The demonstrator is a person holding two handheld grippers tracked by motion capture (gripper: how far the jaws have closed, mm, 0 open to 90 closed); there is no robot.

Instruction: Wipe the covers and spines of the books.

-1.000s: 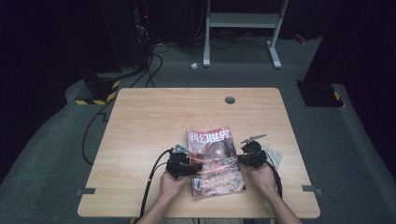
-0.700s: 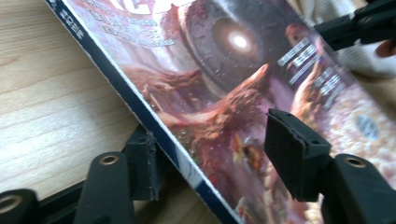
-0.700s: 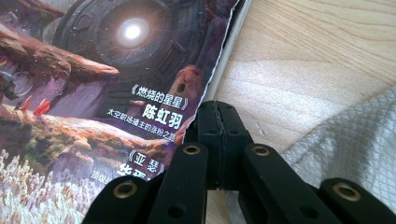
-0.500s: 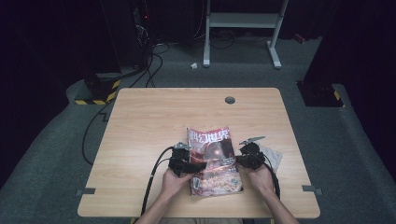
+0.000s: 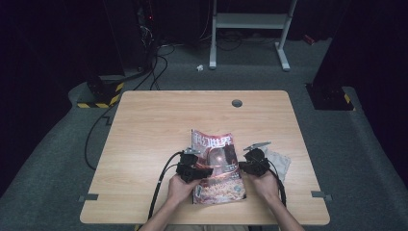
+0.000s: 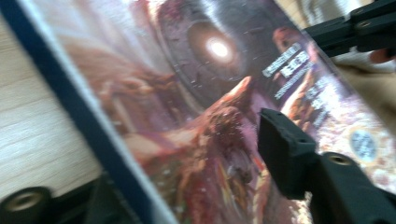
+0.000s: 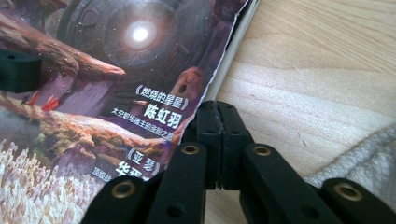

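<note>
I see the right fingers [image 7: 218, 116] pinched on the magazine [image 5: 219, 168] cover's edge. Left fingers [image 6: 187, 186] straddle its spine, closing, not yet pressing. Magazine lies on the surface [image 5: 154, 125].

Dim surroundings, evenly lit table [image 5: 154, 125] (left gripper view motion-blurred).
</note>
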